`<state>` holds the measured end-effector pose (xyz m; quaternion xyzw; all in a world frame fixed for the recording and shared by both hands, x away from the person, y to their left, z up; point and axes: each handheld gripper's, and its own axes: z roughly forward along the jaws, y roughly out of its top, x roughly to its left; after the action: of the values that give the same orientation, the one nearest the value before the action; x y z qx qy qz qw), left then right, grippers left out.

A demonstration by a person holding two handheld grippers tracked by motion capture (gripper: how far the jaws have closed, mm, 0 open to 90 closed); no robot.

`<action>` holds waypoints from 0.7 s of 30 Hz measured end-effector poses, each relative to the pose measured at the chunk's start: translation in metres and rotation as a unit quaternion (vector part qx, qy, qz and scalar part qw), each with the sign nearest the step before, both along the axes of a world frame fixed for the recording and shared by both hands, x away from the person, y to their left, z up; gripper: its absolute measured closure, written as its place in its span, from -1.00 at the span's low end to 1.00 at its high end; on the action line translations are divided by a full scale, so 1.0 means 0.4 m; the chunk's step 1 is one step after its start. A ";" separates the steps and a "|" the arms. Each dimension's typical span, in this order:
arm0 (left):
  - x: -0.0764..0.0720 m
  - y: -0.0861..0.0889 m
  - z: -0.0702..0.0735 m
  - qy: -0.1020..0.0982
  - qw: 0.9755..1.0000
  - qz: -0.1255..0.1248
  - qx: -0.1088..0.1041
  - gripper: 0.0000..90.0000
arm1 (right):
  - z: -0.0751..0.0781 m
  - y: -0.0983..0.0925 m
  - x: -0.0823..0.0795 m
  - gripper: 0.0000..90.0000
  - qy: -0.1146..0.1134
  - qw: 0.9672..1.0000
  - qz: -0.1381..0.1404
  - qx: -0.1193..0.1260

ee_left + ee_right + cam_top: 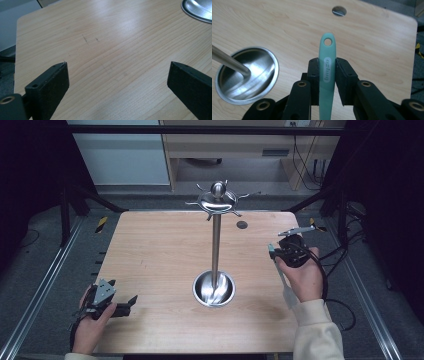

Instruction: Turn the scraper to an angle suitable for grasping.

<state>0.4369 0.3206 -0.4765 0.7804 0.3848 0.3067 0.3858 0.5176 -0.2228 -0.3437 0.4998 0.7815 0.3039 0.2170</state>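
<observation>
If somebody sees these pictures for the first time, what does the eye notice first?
Probably the tall metal stand in the middle of the wooden table, with hooks around its top. Next, the right gripper shut on a teal utensil handle with a hanging hole, beside the stand's round base.

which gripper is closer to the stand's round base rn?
Right, slightly. The right gripper, shut on a teal utensil handle, is raised off to the right of the stand base; the left gripper rests low near the table's front-left.
</observation>
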 end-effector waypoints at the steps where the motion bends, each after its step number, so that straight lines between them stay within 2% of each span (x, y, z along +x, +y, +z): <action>1: -0.001 0.000 0.001 -0.001 1.000 0.000 0.000 -0.92 | 0.013 0.001 0.001 0.65 -0.007 1.000 0.006 -0.001; 6: 0.000 0.001 -0.001 0.000 1.000 0.000 0.001 -0.92 | 0.073 0.007 0.009 0.65 -0.030 0.999 0.014 0.008; 11: -0.002 0.003 -0.003 0.002 1.000 0.003 0.002 -0.92 | 0.111 0.014 0.012 0.65 -0.051 0.998 0.022 0.038; 14: -0.002 0.006 -0.003 0.005 1.000 0.005 -0.003 -0.92 | 0.114 0.013 0.006 0.65 -0.062 0.996 0.024 0.063; 21: -0.002 0.004 0.001 0.000 1.000 0.003 -0.002 -0.92 | 0.103 0.030 -0.004 0.65 -0.071 0.995 0.043 0.060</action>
<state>0.4361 0.3220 -0.4759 0.7786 0.3876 0.3068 0.3865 0.5158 -0.2108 -0.3027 0.4550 0.7654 0.3940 0.2279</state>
